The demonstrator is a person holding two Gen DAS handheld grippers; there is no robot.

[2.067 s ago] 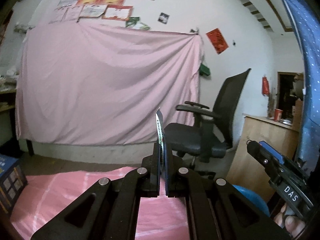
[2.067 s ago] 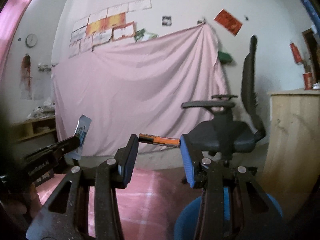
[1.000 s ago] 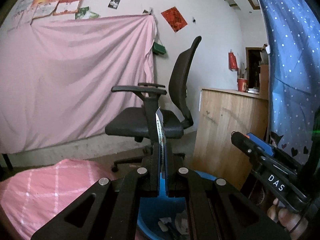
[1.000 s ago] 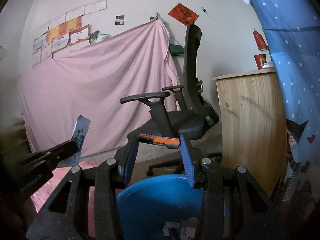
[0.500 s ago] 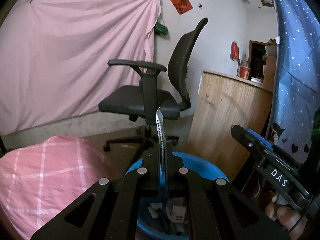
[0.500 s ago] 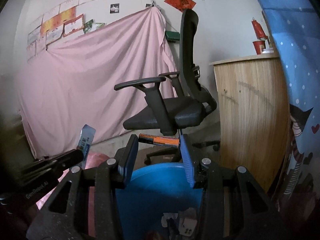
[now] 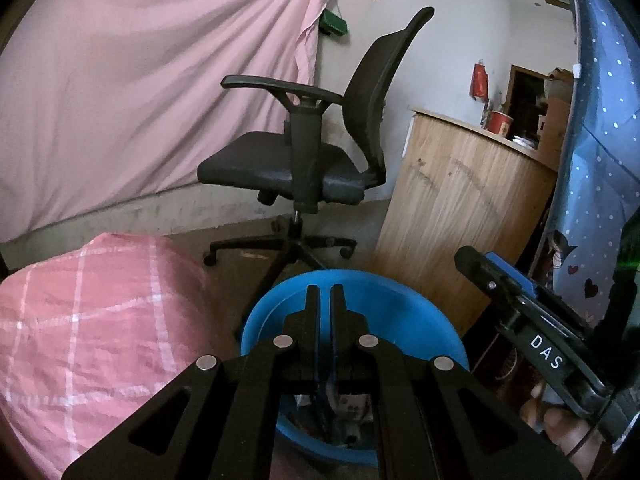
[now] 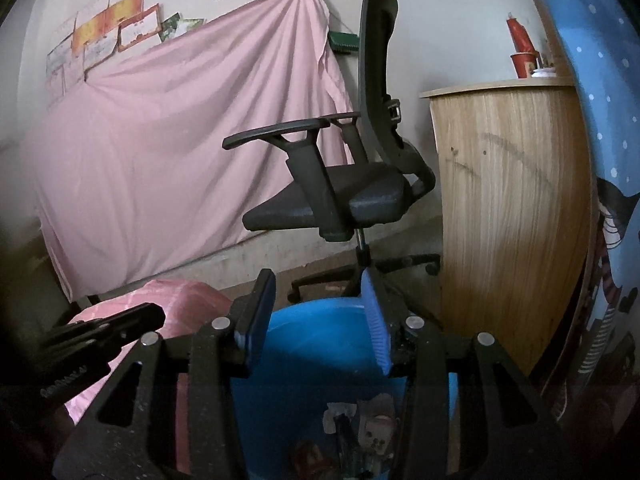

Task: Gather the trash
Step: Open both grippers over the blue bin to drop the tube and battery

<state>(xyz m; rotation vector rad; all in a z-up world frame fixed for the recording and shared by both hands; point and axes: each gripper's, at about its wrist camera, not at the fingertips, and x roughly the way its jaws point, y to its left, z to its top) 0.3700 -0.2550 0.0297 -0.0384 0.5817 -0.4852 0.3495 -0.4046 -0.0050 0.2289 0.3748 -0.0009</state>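
Both grippers now hang empty over the blue bin [image 8: 304, 344]: left gripper [image 7: 324, 292] slightly parted, wrapper gone; right gripper [image 8: 316, 280] spread wide, battery dropped. Deposit complete.

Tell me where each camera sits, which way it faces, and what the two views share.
Left wrist: on the left tongs, looking forward and down past their nearly closed, empty fingers at the blue bin; the right tongs and a bit of hand show at right.
Right wrist: on the right tongs, open and empty over the same bin; the left tongs show at left.
Shared: bin, office chair, wooden counter, pink sheet.
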